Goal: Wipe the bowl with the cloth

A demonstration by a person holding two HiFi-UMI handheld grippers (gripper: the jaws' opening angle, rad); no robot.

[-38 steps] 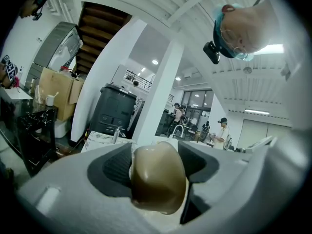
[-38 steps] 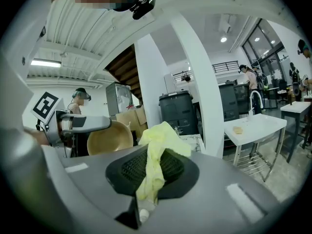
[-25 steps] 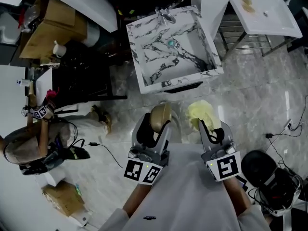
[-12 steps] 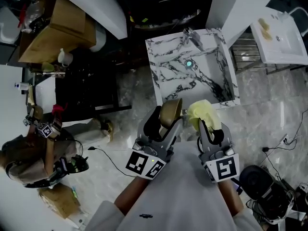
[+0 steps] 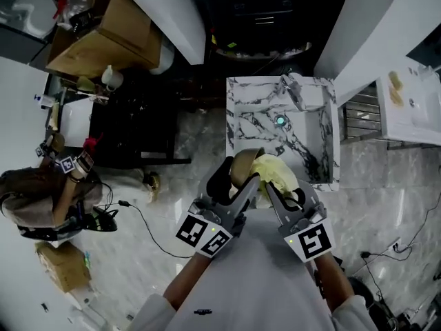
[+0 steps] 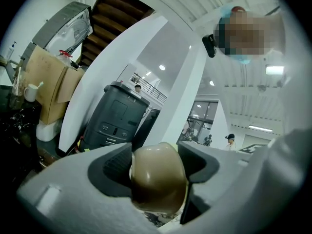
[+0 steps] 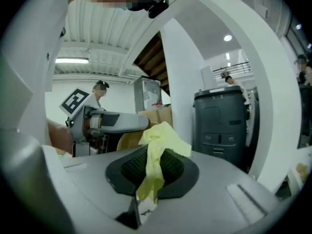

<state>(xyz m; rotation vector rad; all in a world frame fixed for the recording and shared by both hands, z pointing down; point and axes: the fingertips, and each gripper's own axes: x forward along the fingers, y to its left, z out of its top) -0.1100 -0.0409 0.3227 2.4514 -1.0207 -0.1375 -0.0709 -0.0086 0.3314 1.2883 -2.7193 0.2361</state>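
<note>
In the head view my left gripper (image 5: 238, 178) is shut on the rim of a tan-gold bowl (image 5: 242, 165), held up over the near edge of a marble sink (image 5: 239, 109). My right gripper (image 5: 281, 186) is shut on a pale yellow cloth (image 5: 272, 169), which presses against the bowl's open side. The left gripper view shows the bowl (image 6: 157, 178) clamped between the two jaws. In the right gripper view the cloth (image 7: 157, 152) is pinched between the jaws, with the bowl (image 7: 127, 141) and the left gripper (image 7: 105, 122) just beyond it.
The marble sink has a faucet (image 5: 292, 88) and a drain (image 5: 280, 121). A person (image 5: 48, 198) crouches at the left near cables (image 5: 138, 212) on the grey floor. Cardboard boxes (image 5: 103, 40) and a white counter (image 5: 176, 16) lie farther back. A white table (image 5: 413, 102) stands at right.
Both grippers have come together: the cloth, held apart from the bowl a second ago, now touches it. The view has shifted so the sink lies directly beyond the grippers.
</note>
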